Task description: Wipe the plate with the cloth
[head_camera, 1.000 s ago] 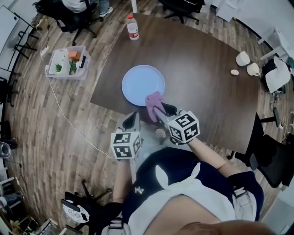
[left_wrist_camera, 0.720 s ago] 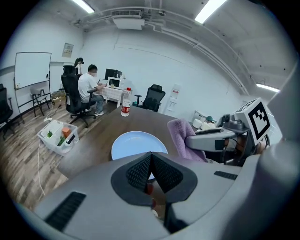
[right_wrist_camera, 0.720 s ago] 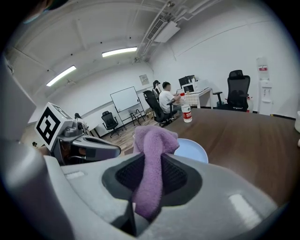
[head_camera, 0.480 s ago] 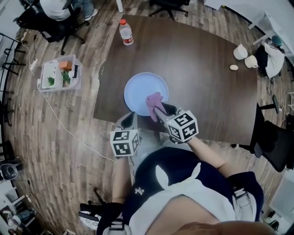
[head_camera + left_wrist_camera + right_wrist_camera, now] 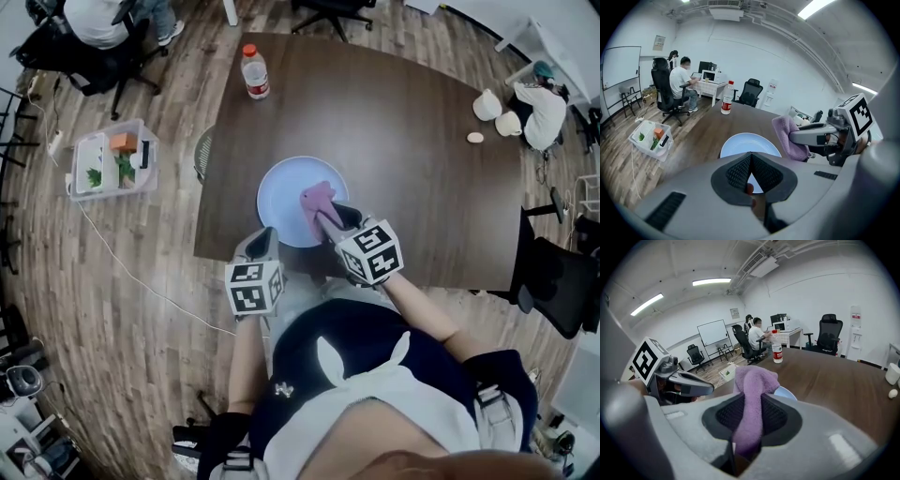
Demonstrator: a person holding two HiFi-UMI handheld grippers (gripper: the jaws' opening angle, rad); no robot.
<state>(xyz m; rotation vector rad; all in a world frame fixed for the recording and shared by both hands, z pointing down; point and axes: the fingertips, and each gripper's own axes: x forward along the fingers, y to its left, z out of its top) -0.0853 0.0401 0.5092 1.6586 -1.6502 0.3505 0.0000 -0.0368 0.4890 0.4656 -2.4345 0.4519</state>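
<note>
The right gripper [image 5: 327, 217] has its jaws pinching a purple cloth [image 5: 316, 199]. In the right gripper view the cloth [image 5: 752, 385] runs up between the two ribbed pads and bunches in a fold just beyond the jaw tips of the right gripper [image 5: 749, 414].

The left gripper [image 5: 262, 242] has its jaws pressed together at the tips, with nothing between them. The left gripper view confirms this at the left gripper [image 5: 750, 157].

A pale blue plate [image 5: 284, 192] lies flat on the dark wooden counter [image 5: 403, 122], near the edge closest to the person. The plate [image 5: 749, 142] is directly ahead of and below the left jaws. It is ahead of and slightly left of the right jaws. The bunched cloth end sits over the plate's near right portion; whether it touches the plate cannot be determined.

Well beyond both sets of jaws, a water bottle [image 5: 254, 73] stands upright at the far counter edge. Left of the left jaws, on the floor, is a clear plastic bin [image 5: 112, 159].
</note>
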